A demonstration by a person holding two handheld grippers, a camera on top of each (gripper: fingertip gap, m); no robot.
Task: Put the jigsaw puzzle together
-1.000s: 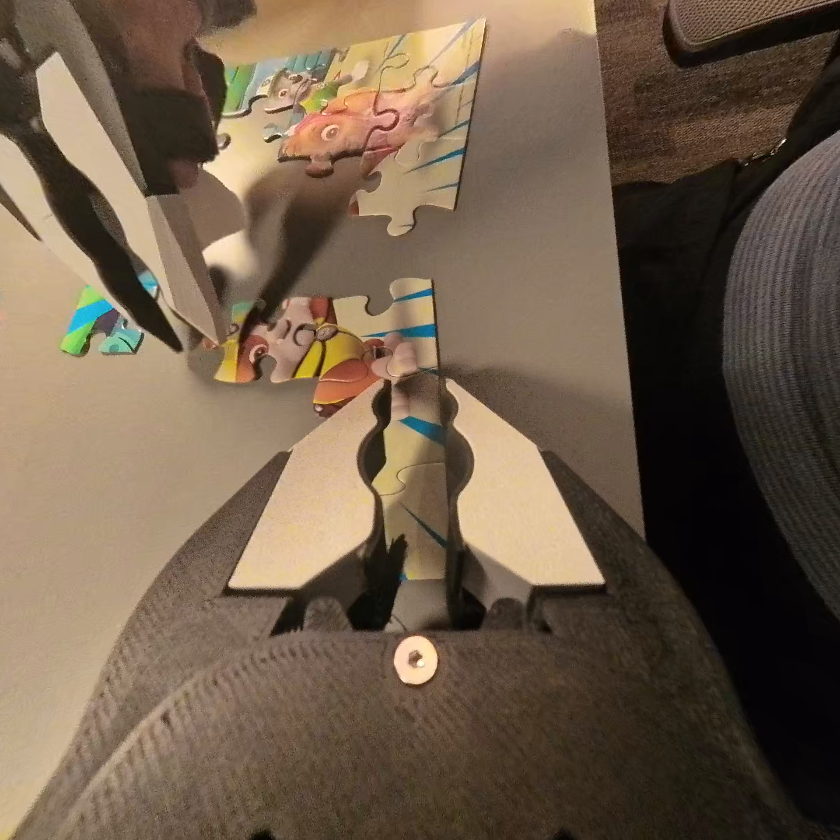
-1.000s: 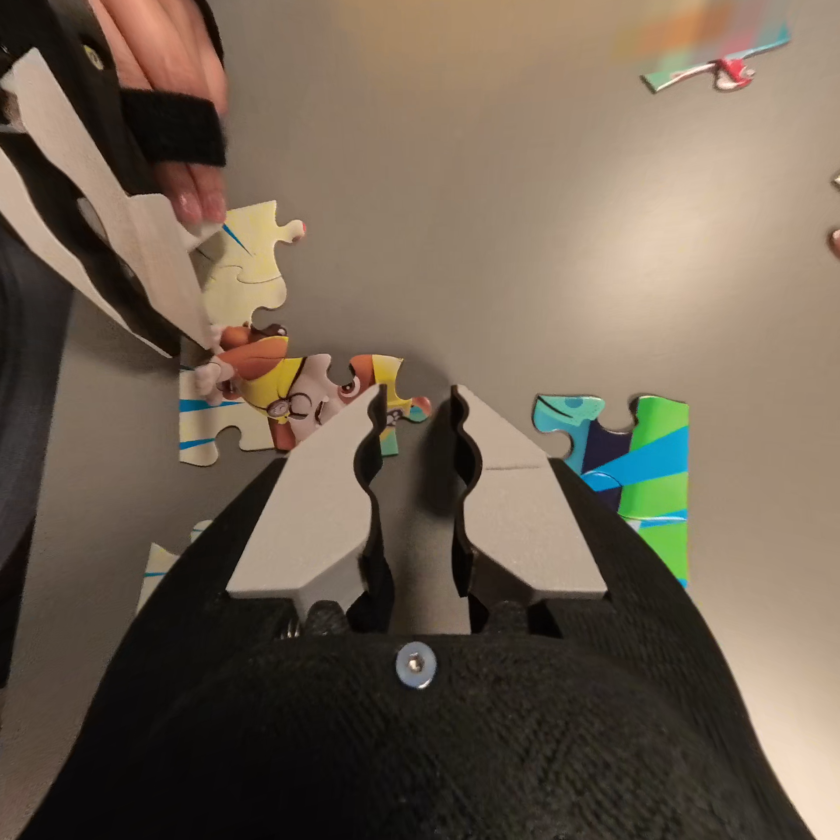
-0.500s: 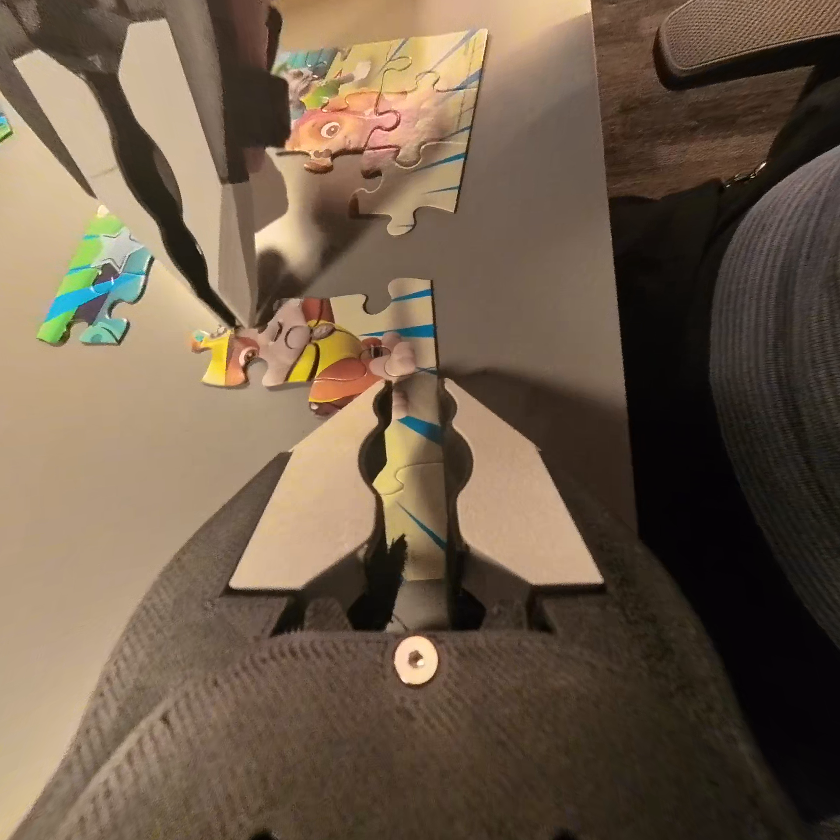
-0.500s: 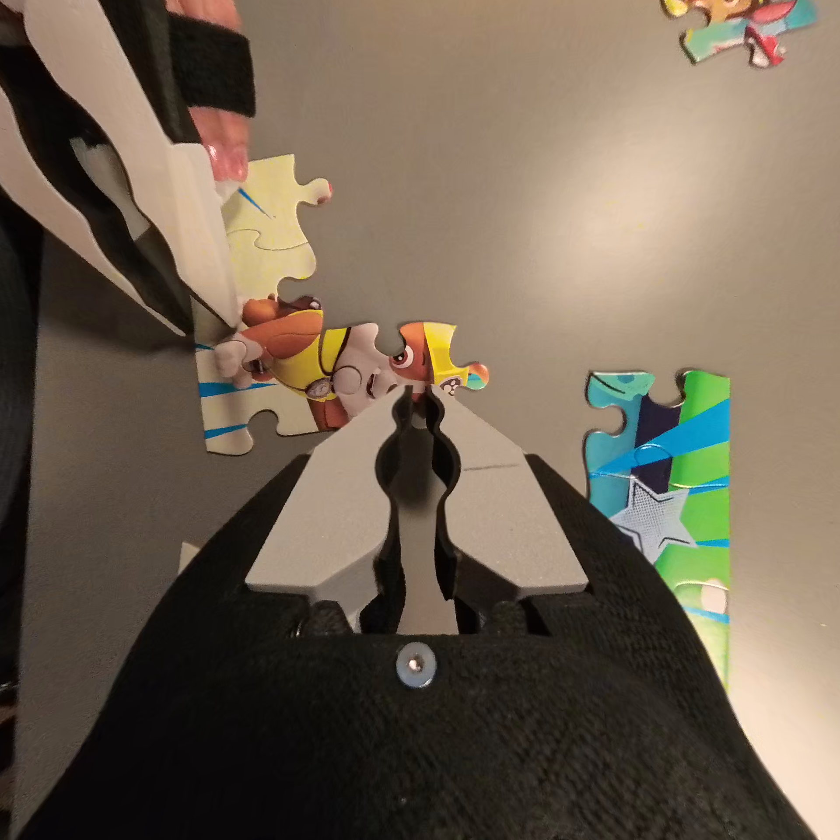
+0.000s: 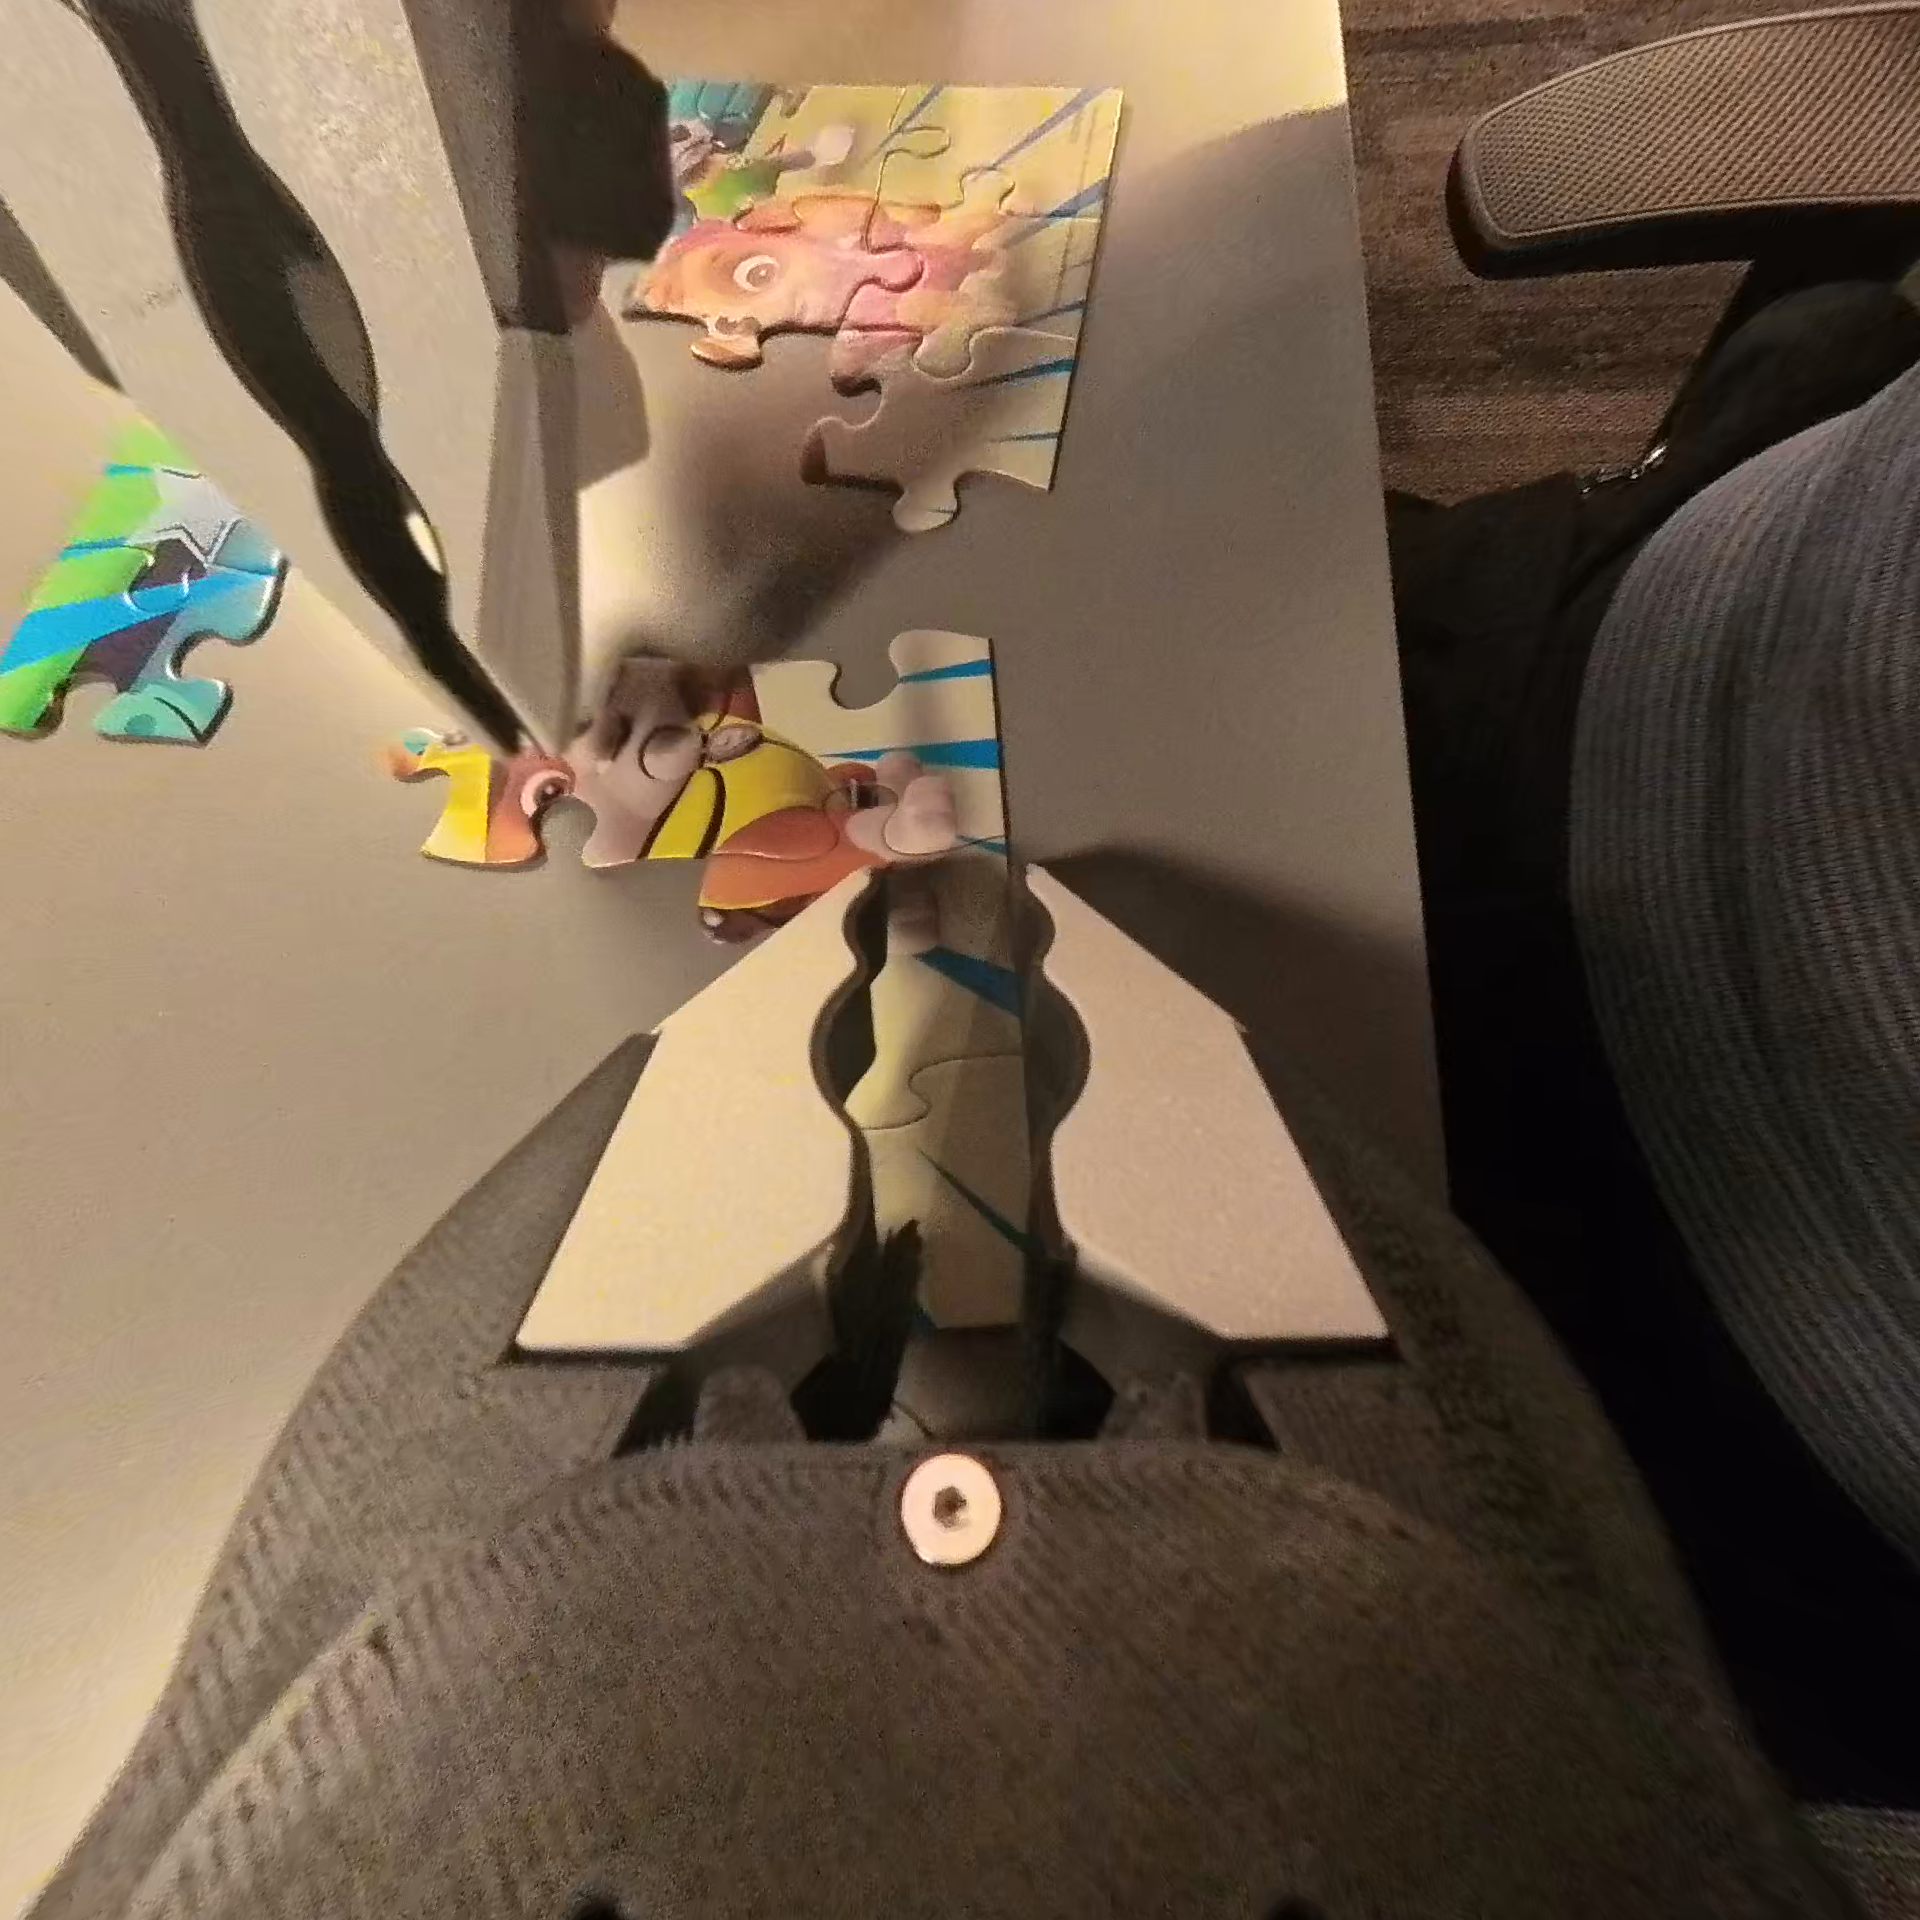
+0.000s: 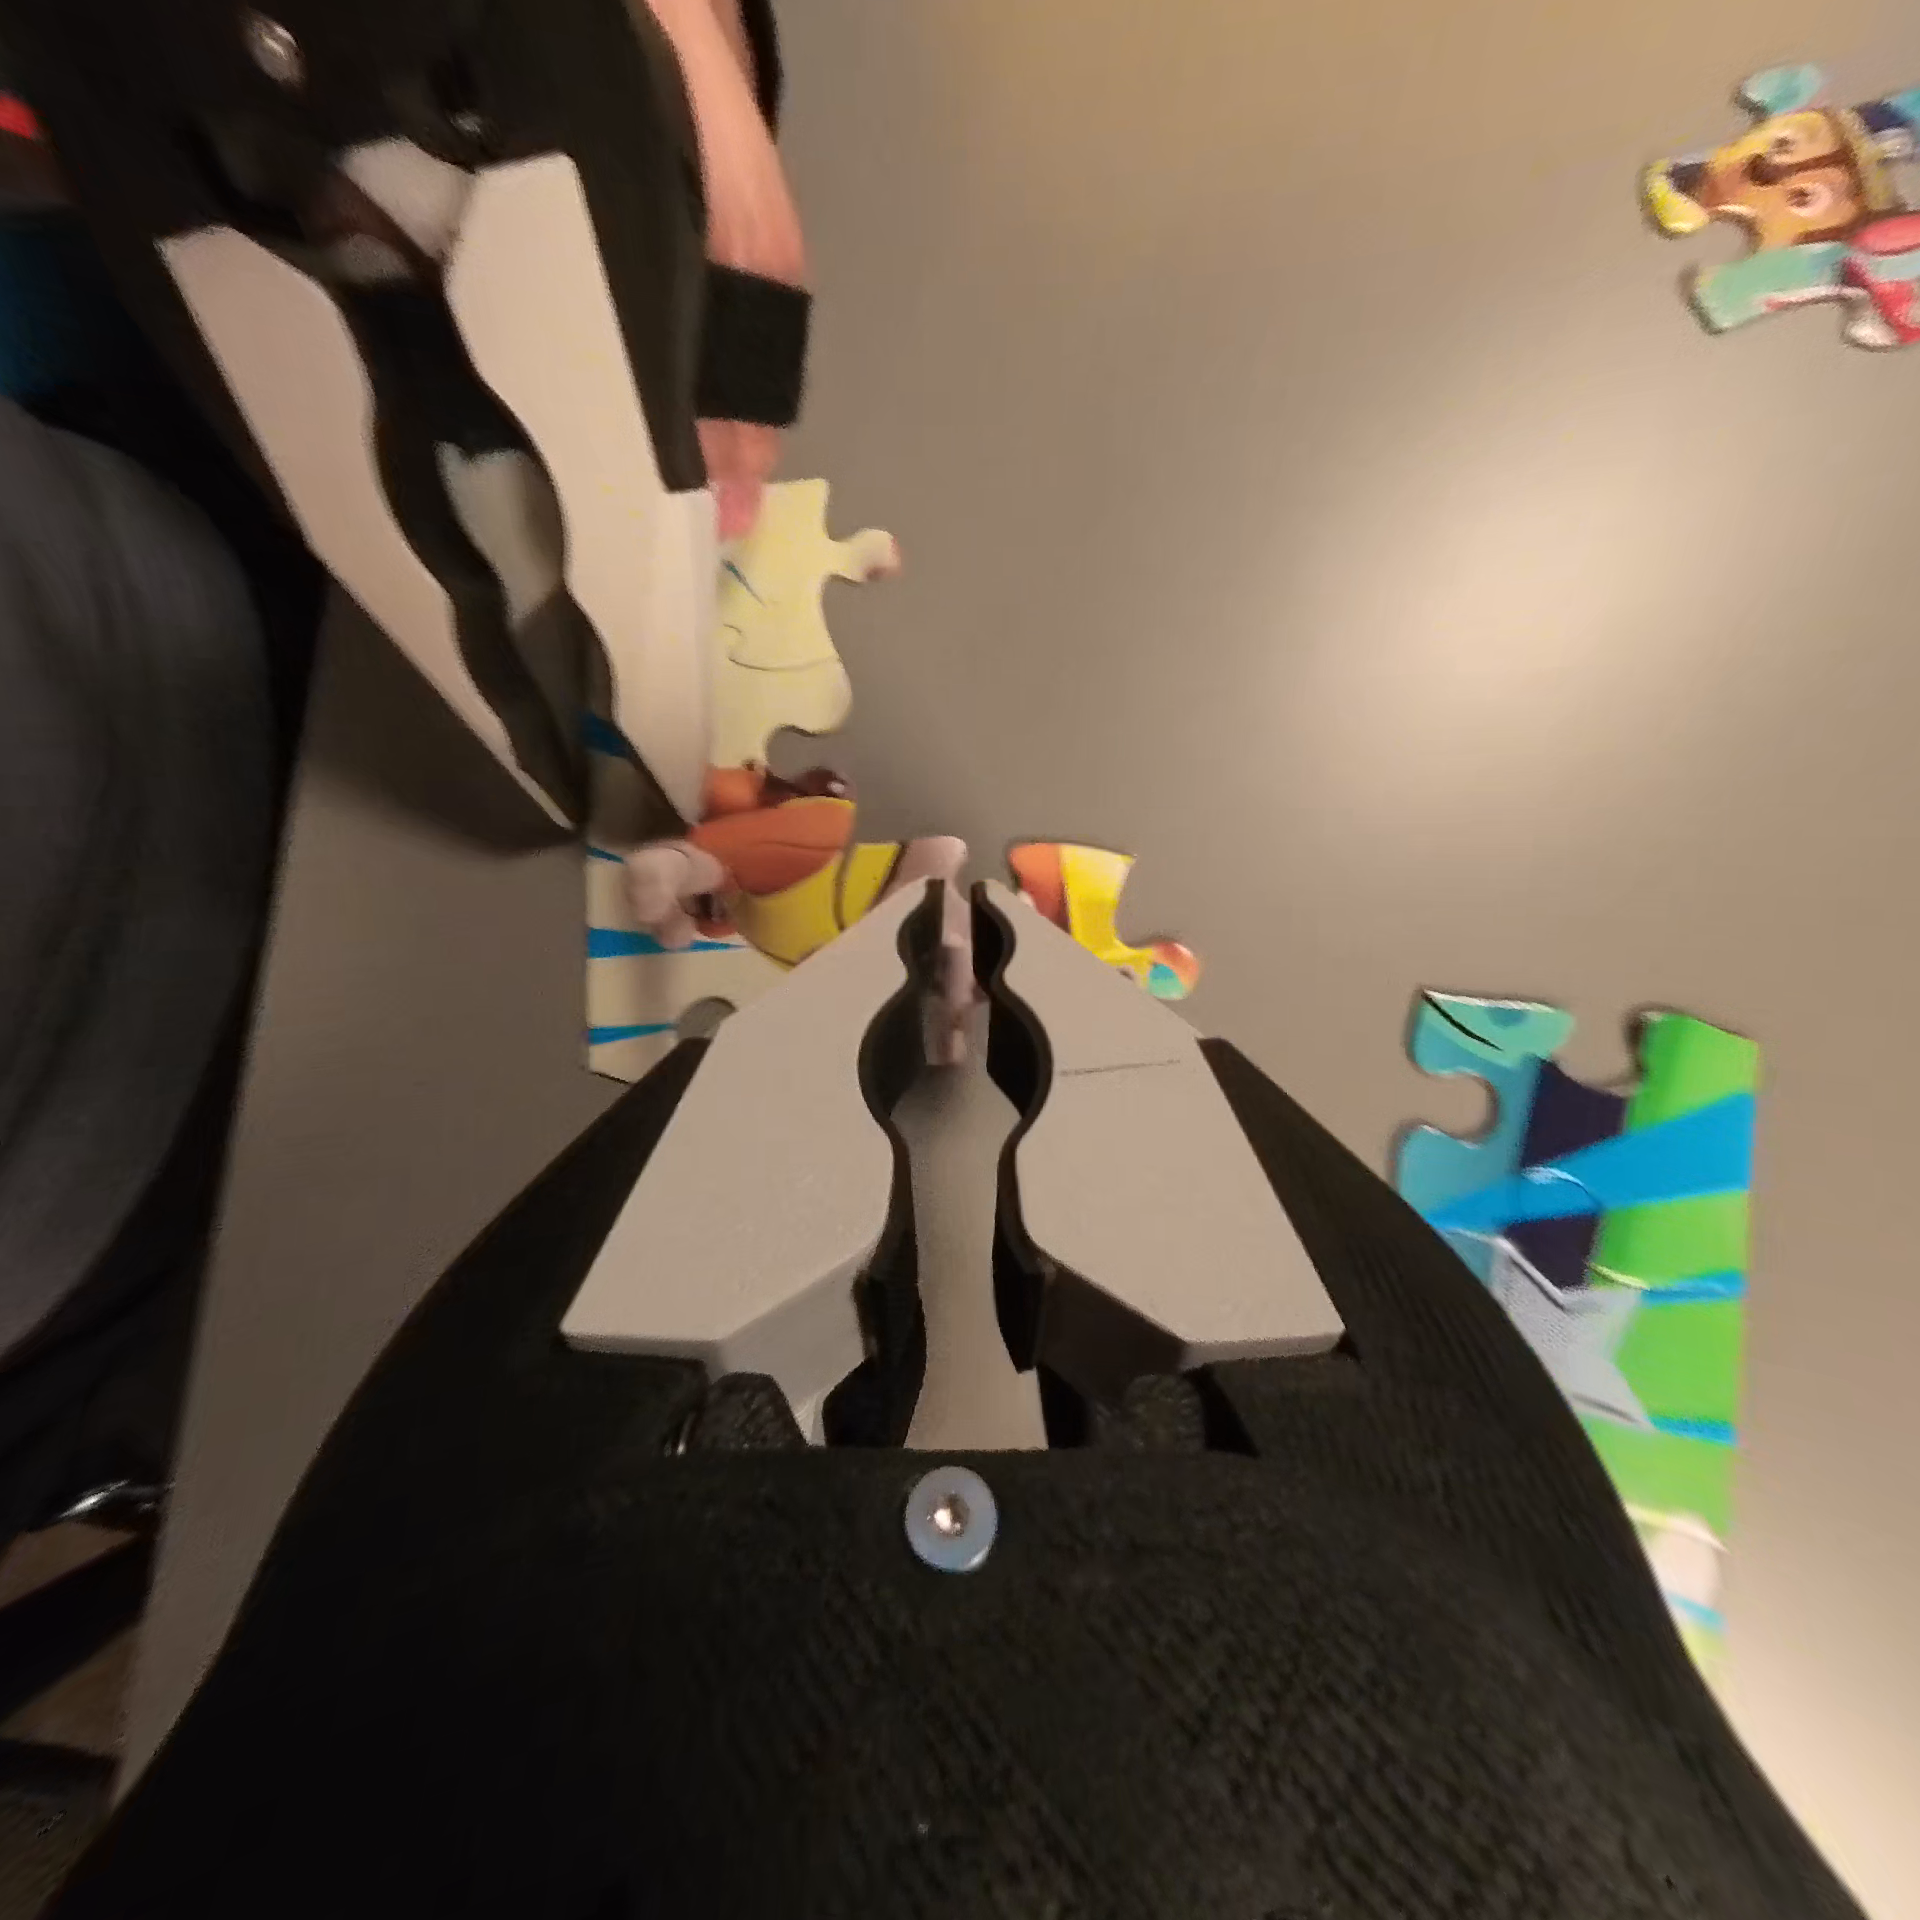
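A joined cluster of puzzle pieces point(image 5: 748, 800) showing a cartoon dog in yellow lies flat on the grey table point(image 5: 1195, 623). My left gripper point(image 5: 948, 881) is open. Its tips stand over the cluster's pale strip with blue stripes, which shows between the fingers. In the right wrist view the left gripper point(image 6: 629, 816) sits at the cluster's point(image 6: 790, 894) left edge. My right gripper point(image 6: 961, 885) is shut, with its tips on the cluster beside the yellow-orange head piece point(image 6: 1091, 904). The left wrist view shows the right gripper's closed tips point(image 5: 535, 740) touching down by that piece point(image 5: 483, 810).
A larger assembled puzzle section point(image 5: 914, 260) lies farther along the table. A green and blue cluster point(image 6: 1621, 1195) lies to the right of my right gripper and also shows in the left wrist view point(image 5: 114, 623). A loose dog piece point(image 6: 1797, 208) lies far right. The table edge point(image 5: 1392, 727), a person's leg point(image 5: 1766, 935) and a chair point(image 5: 1714, 156) are close. My right fingertips sit around 8 cm from my left ones. The larger assembled puzzle section point(image 5: 914, 260) is about 15 cm from both grippers' fingertips.
My right gripper went from open to shut, then moved forward so its closed tips rest on the dog cluster. My left gripper has stayed over the striped strip.
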